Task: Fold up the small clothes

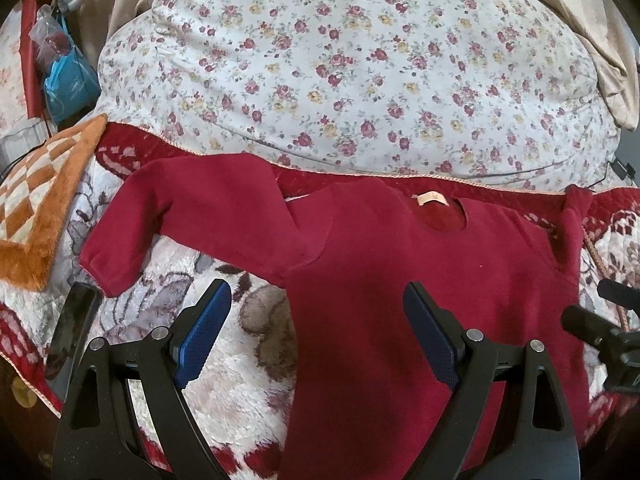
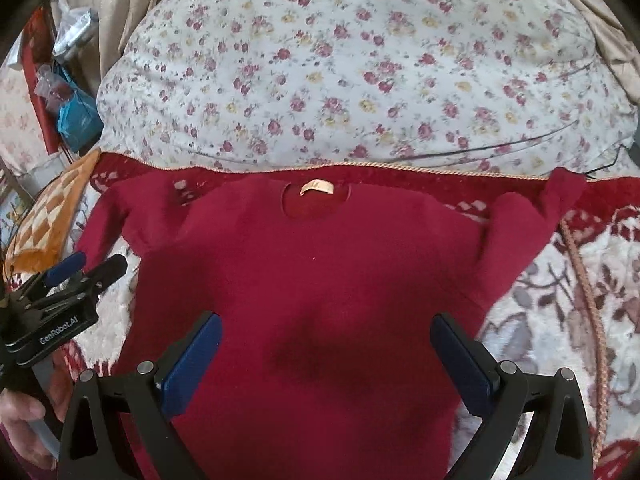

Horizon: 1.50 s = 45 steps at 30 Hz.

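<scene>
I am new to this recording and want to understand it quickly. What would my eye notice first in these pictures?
First, the dark red sweater, spread flat in the middle on a plush patterned blanket, its sleeves out to both sides. Behind it lies a big white quilt with small flowers. In front, the left gripper and the right gripper hover over the sweater with jaws wide open, holding nothing.
</scene>
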Motion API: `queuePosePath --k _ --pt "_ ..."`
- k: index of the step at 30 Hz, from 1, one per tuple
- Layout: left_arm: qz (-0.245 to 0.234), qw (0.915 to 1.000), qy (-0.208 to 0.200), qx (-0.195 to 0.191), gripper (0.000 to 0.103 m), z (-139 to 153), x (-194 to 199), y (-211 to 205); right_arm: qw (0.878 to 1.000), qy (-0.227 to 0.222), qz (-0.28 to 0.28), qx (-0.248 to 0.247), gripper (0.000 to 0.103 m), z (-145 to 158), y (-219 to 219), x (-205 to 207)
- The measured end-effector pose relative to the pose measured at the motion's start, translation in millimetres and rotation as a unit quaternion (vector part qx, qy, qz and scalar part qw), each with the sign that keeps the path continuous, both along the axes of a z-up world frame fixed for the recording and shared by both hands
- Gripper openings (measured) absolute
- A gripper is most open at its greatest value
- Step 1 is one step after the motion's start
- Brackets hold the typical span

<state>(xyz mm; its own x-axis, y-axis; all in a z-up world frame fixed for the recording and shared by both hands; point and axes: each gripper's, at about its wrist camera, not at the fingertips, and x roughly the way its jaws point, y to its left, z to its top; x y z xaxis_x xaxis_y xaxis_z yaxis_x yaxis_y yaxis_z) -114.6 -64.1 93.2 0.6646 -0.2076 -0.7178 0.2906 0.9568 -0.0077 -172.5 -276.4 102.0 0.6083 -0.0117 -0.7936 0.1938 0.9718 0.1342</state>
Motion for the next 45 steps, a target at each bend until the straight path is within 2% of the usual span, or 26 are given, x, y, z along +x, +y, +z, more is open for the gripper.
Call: queuePosePath --k 9,15,19,28,45 --pt "0.000 0.9999 0.013 -0.003 0.088 -13.5 13.0 0.3 0.999 0.029 0.038 -0.019 0.103 -18.5 17.5 21.7" --pt "0.003 0.9998 0.017 -0.003 0.088 -17.7 16.7 1.8 0.998 0.041 0.037 -0.013 0.103 -30.0 17.5 30.1" --pt "0.008 0.9998 0.017 -0.002 0.088 -20.3 18.7 3.0 0.998 0.041 0.036 -0.026 0.103 -31.0 19.6 34.1" --pt "0.010 0.9997 0.021 0.000 0.088 -26.0 20.8 5.5 0.999 0.043 0.029 -0.014 0.103 -35.7 18.1 42.8" --pt "0.022 0.9993 0.030 0.002 0.088 -35.6 26.0 12.4 0.999 0.036 0.030 -0.024 0.103 -41.5 19.5 49.9"
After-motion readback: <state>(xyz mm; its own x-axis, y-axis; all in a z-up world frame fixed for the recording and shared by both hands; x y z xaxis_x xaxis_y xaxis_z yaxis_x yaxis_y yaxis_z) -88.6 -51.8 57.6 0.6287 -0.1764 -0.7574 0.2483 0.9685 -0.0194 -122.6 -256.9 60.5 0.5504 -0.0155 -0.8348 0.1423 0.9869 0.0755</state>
